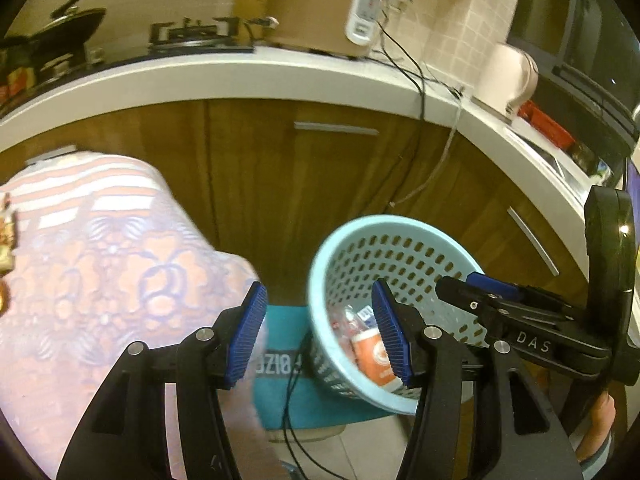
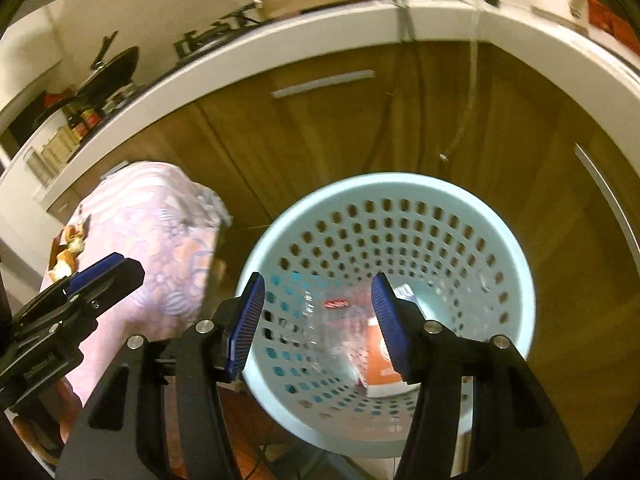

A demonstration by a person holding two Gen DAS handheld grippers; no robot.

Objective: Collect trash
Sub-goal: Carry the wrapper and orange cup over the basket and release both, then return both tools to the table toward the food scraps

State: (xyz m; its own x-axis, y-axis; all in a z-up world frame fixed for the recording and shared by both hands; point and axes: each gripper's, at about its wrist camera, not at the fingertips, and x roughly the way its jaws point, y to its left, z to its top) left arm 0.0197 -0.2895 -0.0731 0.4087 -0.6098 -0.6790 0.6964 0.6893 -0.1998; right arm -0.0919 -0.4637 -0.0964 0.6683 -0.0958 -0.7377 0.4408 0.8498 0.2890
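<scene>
Hovering over the bin (image 2: 384, 304), both the right tool (image 2: 318, 320) and left tool (image 1: 320, 332) gape wide, empty. Trash (image 2: 380, 356) already lies inside; scraps (image 2: 68, 252) remain on the cloth-covered tabletop (image 2: 160, 232).

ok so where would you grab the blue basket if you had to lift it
Probably the rim of the light blue perforated basket, coming from above. It stands upright with its mouth open, so one of the fingers can slip inside the thin lip and one outside. The tapered wall is too wide to span.
</scene>
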